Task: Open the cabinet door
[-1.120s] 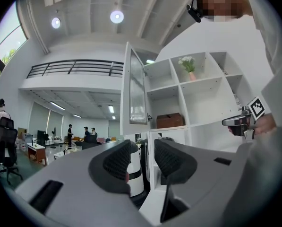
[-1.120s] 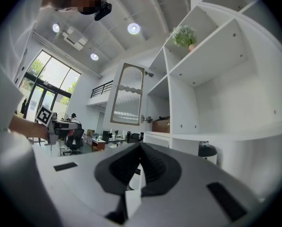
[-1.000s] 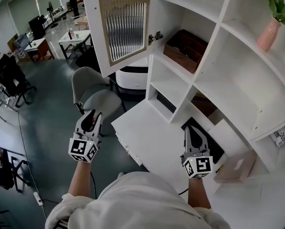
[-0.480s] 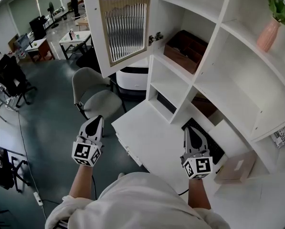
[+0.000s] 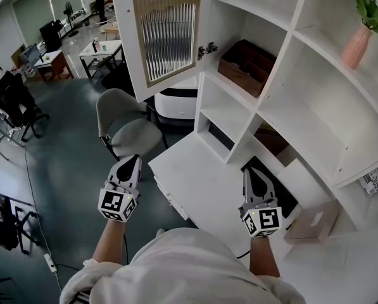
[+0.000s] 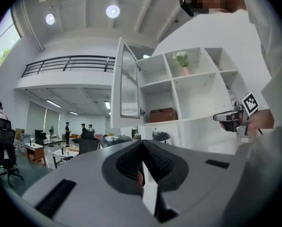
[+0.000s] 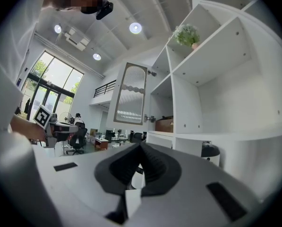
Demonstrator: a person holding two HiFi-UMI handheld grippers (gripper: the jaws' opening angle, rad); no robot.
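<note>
The cabinet door (image 5: 166, 27), a white frame round ribbed glass, stands swung wide open from the shelf unit (image 5: 283, 106), held by a hinge (image 5: 206, 49) on its right. It also shows in the left gripper view as the door (image 6: 126, 89) and in the right gripper view as the door (image 7: 132, 100). My left gripper (image 5: 133, 160) hangs well below the door, over the floor beside the desk, shut and empty, its jaws meeting at the left gripper (image 6: 142, 143). My right gripper (image 5: 247, 171) is over the desk, shut on nothing, seen also as the right gripper (image 7: 141, 145).
A grey chair (image 5: 128, 132) stands under the door, ahead of the left gripper. The white desk (image 5: 195, 182) carries a black keyboard (image 5: 274, 189) and a cardboard box (image 5: 312, 223). A wooden box (image 5: 249, 65) sits on a shelf and a pink vase (image 5: 356, 43) higher up.
The left gripper's jaws were apart a second ago and are now shut with nothing between them; that hand drifted slightly toward the desk. The right gripper and the door stayed put.
</note>
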